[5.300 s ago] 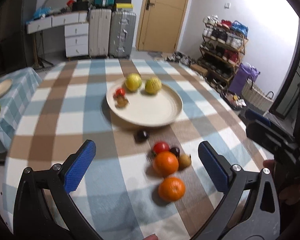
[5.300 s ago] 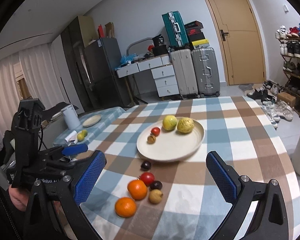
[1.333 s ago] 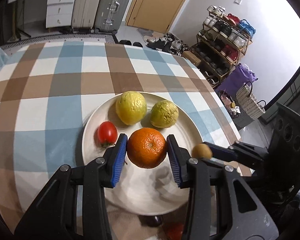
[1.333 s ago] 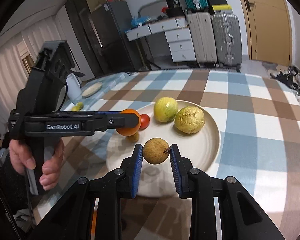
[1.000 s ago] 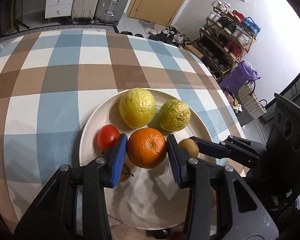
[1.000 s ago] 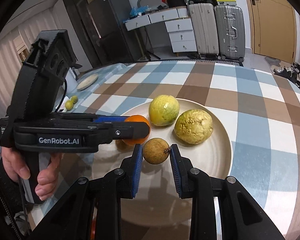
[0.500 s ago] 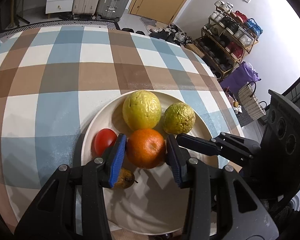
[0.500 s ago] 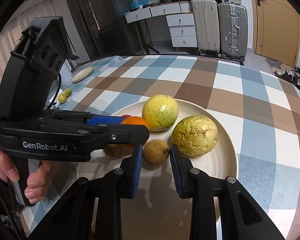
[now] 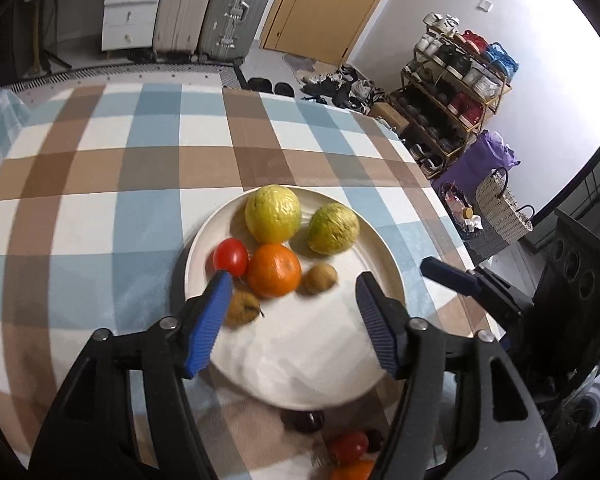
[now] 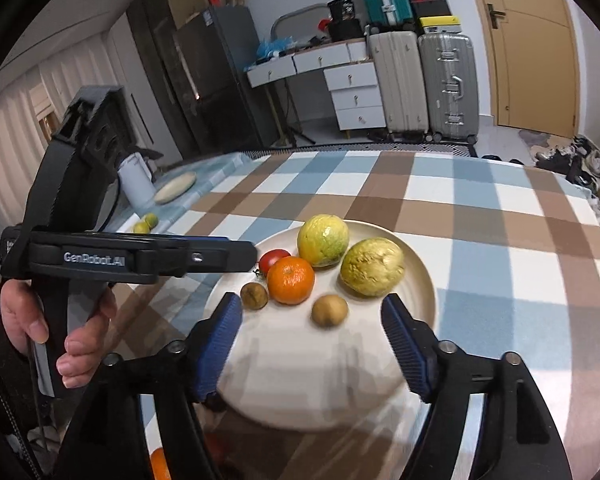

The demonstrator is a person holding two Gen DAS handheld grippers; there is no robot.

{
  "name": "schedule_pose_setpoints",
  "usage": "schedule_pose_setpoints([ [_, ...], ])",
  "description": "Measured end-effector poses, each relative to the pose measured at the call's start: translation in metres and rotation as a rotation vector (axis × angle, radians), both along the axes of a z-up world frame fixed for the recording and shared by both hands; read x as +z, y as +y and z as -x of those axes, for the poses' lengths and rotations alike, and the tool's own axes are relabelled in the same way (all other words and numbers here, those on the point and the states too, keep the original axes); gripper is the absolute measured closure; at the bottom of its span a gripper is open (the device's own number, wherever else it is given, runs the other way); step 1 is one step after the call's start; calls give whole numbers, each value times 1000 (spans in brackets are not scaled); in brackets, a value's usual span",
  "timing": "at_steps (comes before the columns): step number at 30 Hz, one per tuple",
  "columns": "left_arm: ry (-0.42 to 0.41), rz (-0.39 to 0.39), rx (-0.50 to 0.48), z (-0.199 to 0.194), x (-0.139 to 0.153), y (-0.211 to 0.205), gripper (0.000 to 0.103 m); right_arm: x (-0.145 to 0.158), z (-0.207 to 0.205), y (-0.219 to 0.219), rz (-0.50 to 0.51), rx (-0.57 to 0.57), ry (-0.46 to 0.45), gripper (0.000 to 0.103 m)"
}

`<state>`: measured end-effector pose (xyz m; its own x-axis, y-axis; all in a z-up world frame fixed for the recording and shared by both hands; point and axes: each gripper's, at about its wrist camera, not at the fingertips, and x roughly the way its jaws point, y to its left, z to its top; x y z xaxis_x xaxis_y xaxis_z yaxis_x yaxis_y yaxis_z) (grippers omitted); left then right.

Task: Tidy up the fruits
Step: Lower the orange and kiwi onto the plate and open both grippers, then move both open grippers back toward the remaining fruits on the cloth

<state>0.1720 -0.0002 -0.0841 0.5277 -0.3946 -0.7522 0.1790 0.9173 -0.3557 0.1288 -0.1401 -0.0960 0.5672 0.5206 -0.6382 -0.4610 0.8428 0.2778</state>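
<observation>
A cream plate on the checked tablecloth holds two yellow-green fruits, a red tomato, an orange and two small brown fruits. My left gripper is open and empty over the plate, just behind the orange. My right gripper is open and empty, just behind a small brown fruit. A dark fruit, another tomato and an orange lie on the cloth in front of the plate.
The left gripper's body and the hand holding it fill the left of the right wrist view. The table's right edge drops to the floor by a shoe rack and a wicker basket. A side table carries a small plate.
Both grippers have opened and pulled back a little. The orange and the small brown fruit they held now lie on the plate.
</observation>
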Motion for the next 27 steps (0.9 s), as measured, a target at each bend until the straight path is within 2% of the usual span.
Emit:
schedule_pose_setpoints([
  [2,-19,-18,2,15,8,-2,32,4,11,-6,-7,-21,-9,18],
  [6,-58,-52,7,42,20,-5,29,11,31,-13,-22,-45,-19,13],
  [8,-84,-67,10,57,27,-6,23,14,41,-15,-31,-54,-27,10],
  [11,-115,-75,5,77,34,-10,22,21,57,-18,-37,-68,-47,5],
  [22,-156,-137,44,127,48,-14,18,40,97,-32,-128,-135,-102,1],
  [27,-205,-221,72,148,52,-22,15,46,109,-36,-147,-169,-116,1],
])
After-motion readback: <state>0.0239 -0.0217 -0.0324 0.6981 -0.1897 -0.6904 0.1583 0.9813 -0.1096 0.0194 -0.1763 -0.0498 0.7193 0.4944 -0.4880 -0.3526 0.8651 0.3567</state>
